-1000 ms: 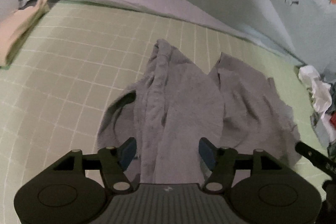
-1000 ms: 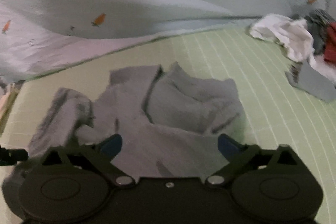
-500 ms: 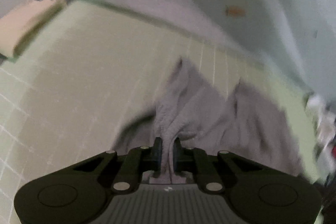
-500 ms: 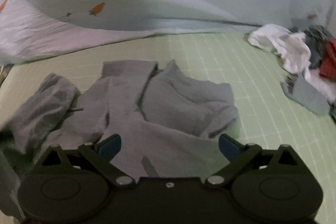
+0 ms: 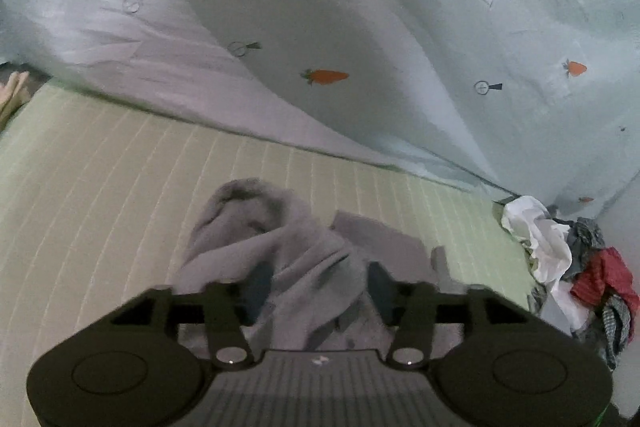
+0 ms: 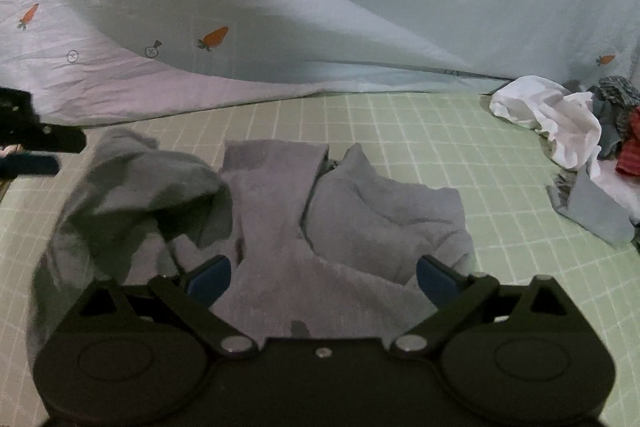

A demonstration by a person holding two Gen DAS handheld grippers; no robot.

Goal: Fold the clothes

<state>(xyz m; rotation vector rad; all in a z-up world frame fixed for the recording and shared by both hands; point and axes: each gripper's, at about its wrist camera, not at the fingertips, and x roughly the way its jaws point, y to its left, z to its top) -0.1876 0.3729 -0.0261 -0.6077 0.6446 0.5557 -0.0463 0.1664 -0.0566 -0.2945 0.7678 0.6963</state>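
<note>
While the grey garment (image 6: 280, 211) lies crumpled on the green grid-pattern bed sheet (image 6: 480, 155), w/ one end flopped over itself at left and nothing squared up, folding looks barely begun: no clean fold shows, edges are uneven, and a pile of unfolded clothes (image 6: 568, 123) waits at far right, so most of the job is left, incl. flattening this piece first. Left tongs (image 5: 316, 285) are spread wide, blue pads either side of a bunched ridge of the grey cloth, not gripping it as far as I can tell; right tongs (image 6: 324, 277) are wide too, hovering low over the garment's near edge, holding nothing. Carrot-print blanket (image 5: 360, 27) is heaped behind, along the far edge of the sheet. Vs. half a sec ago: left tongs were pinched narrow on a fold of the grey cloth, now they've let go and opened; the left-hand section, which sat stretched out toward the side, is now flipped inward over the body of the garment. Right tongs look about the same, wide both times. Next move prob. needs a fresh grab at a hem or corner.
</note>
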